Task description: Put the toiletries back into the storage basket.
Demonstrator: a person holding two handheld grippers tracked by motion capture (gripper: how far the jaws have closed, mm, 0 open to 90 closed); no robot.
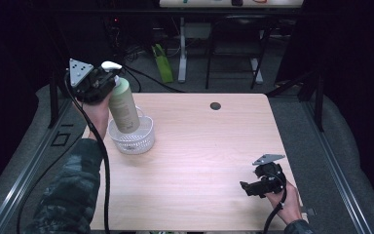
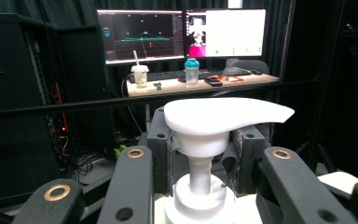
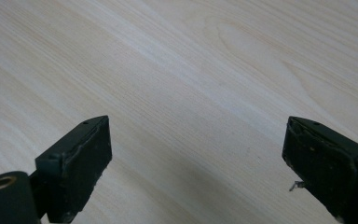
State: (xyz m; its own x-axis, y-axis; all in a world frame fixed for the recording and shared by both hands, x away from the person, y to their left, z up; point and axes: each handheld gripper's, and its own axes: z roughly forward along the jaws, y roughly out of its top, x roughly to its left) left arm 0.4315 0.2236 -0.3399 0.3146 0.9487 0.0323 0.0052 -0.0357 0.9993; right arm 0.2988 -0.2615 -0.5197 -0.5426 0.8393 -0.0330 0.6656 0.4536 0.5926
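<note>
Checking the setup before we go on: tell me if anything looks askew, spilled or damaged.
One thing stands out: the green pump bottle leans to the left, its base inside the white basket, with the left tool shut on its neck. No spill shows. The right tool is open over bare table.

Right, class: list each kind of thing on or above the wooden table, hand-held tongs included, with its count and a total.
Pump bottle, green with a white pump, held over the basket: 1
White mesh basket: 1
Tongs: 2, left tongs and right tongs
Total: 4
</note>
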